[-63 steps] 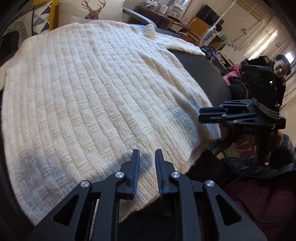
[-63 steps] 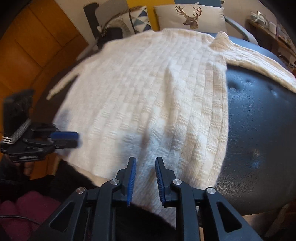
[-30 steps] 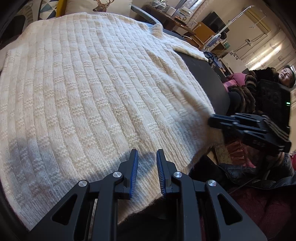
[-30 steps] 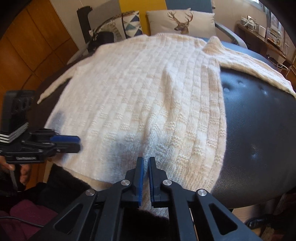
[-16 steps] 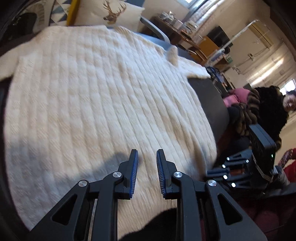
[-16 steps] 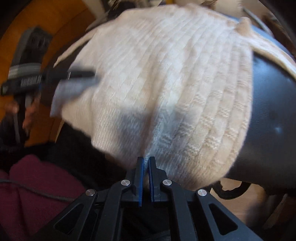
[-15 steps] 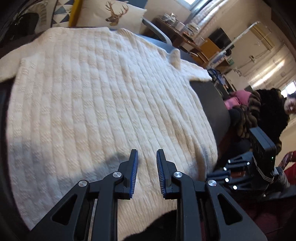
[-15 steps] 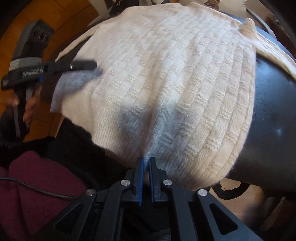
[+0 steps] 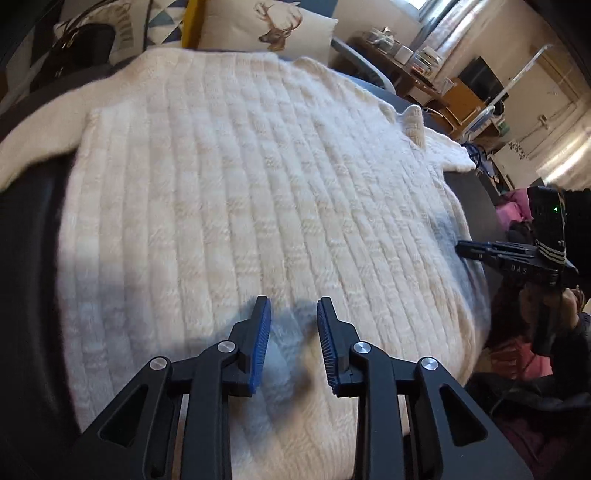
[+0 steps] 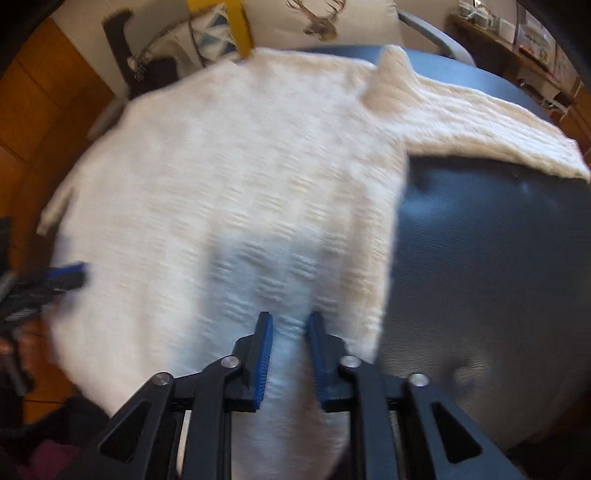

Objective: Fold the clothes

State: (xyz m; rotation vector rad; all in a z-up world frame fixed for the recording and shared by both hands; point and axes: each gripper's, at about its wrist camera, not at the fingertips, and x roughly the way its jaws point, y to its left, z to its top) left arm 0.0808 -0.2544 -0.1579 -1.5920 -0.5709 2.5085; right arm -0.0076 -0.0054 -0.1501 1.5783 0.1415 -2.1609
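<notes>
Left gripper (image 9: pixel 291 328) over the sweater's (image 9: pixel 240 192) near hem area, jaws parted and opening, only knit and shadow in the gap, pads not pressing on anything. Right gripper (image 10: pixel 288 343) also above the hem, nearer the sweater's right side edge; its jaws stand a little apart with the knit lying beneath and between them, and whether the pads pinch the fabric cannot be told through the blur.

Sweater: cream, ribbed knit, spread flat on a dark cushion (image 10: pixel 498 258), hem toward the cameras, collar (image 10: pixel 388 77) far. Near hem hangs slightly over the cushion's front edge. Right side edge runs straight up from the hem; beyond it a wide bare stretch of dark cushion, open room on that side. Right sleeve (image 10: pixel 498 125) laid out sideways across the cushion toward its far right rim. Left sleeve (image 9: pixel 40 144) reaches out over the cushion's left edge.

From the left wrist view the right gripper shows at the sweater's right edge, held by a hand (image 9: pixel 565 299). Past the collar: a deer pillow (image 9: pixel 273 29), a black bag (image 9: pixel 81 48), cluttered shelves at the back.
</notes>
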